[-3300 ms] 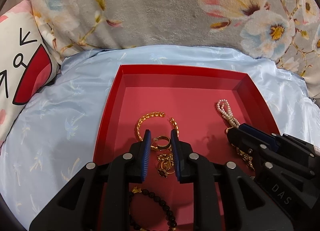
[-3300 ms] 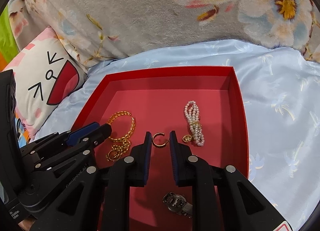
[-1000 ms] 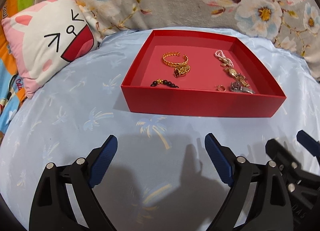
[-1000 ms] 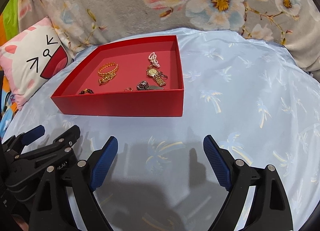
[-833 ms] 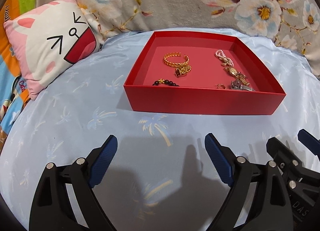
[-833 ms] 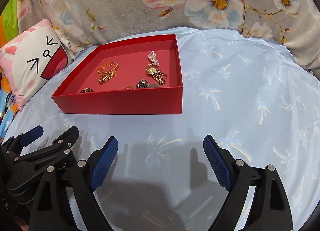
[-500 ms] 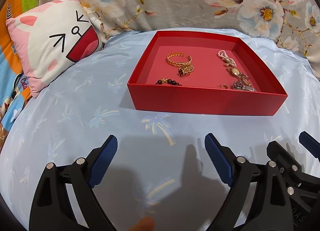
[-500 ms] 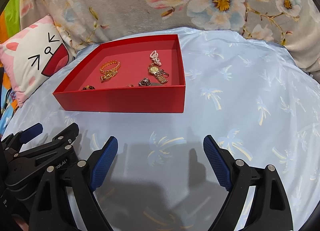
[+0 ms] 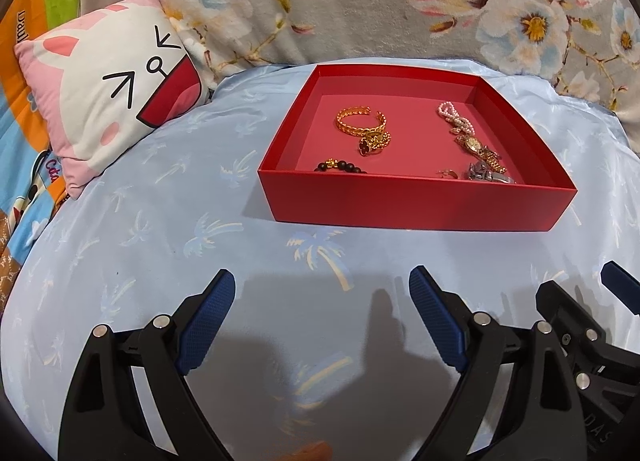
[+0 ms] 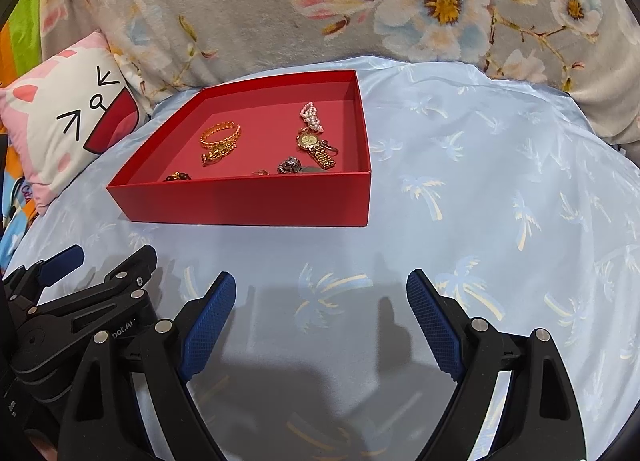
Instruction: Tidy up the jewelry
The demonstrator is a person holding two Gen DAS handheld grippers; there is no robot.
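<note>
Hovering over the pale blue bedsheet (image 9: pixel 168 245), we hold our left gripper (image 9: pixel 322 293) and right gripper (image 10: pixel 320 293) with jaws spread wide and nothing between them. Both sit well short of the red tray (image 9: pixel 420 203), which rests on the sheet ahead of us. Inside it we see a gold chain bracelet (image 9: pixel 360 121) toward the back left, a pearl bracelet (image 9: pixel 454 117) at the back right, a gold watch (image 9: pixel 478 149) just in front of the pearls, and a dark bead bracelet (image 9: pixel 340 167) by the front wall. A cartoon cushion (image 9: pixel 108 101) lies left of the tray, a flowered blanket (image 9: pixel 360 1) behind it.
</note>
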